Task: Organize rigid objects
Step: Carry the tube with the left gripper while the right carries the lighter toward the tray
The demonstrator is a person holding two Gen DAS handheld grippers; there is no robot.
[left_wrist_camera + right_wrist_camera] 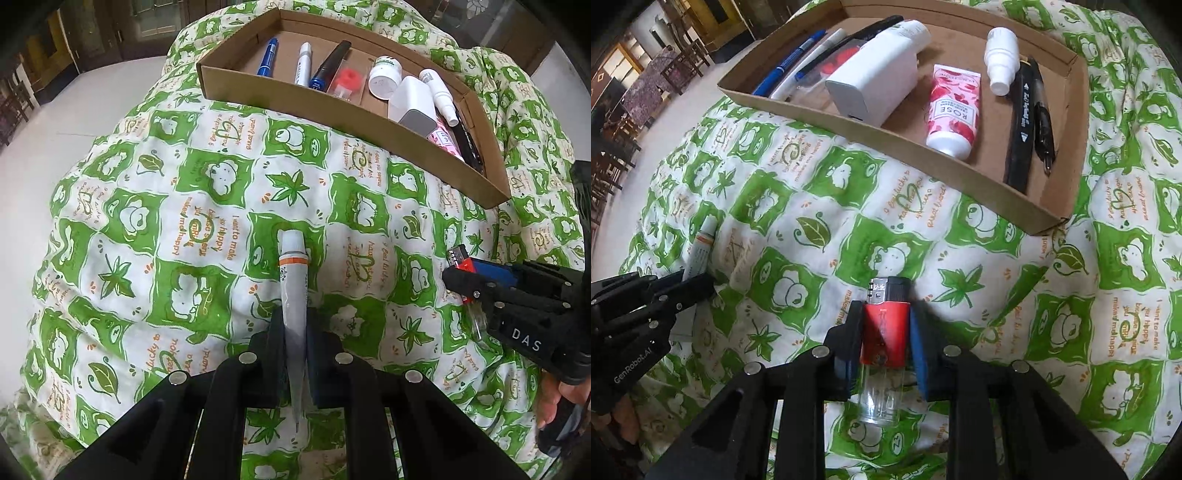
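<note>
Nearest: left gripper (295, 332), jaws closed on a small white tube (293, 280) with an orange band, cap pointing away; right gripper (882, 332), jaws closed on a red lighter (885, 332), metal top forward. Beneath both: green-and-white patterned cloth (812, 236). Farther back: cardboard tray (923, 147) holding pens, a charger (871, 81), a rose tube (955, 110) and bottles.

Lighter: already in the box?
No, the lighter sits clamped in the right hand-held gripper above the quilt, short of the box.
</note>
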